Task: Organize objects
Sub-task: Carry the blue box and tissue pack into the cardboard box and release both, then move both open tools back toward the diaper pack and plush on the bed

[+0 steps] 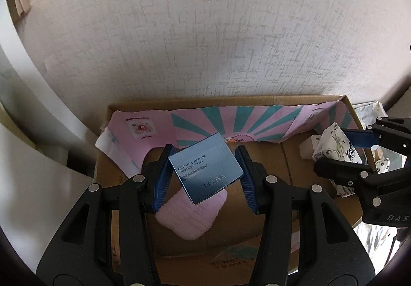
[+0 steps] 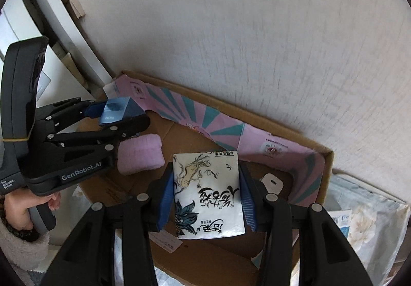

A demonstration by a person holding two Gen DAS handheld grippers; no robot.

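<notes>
Both my grippers loaded over the open brown cardboard box (image 1: 257, 101).
My left gripper (image 1: 204, 170) clamps a blue cream carton (image 1: 205, 170); my right gripper (image 2: 206, 193) pinches a white printed tissue pack (image 2: 208, 196).

light: dim, soft daylight | blur: slight (wall smeared) | edges: fisheye-bent, dark vignette

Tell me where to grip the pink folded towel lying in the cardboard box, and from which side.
Grip the pink folded towel across its short width, at the middle, coming from above. It lies flat on the cardboard box floor as a soft rounded pad, so its long edges probably offer the firmest pinch. The left hand-held gripper above it is already shut on a blue box.
</notes>
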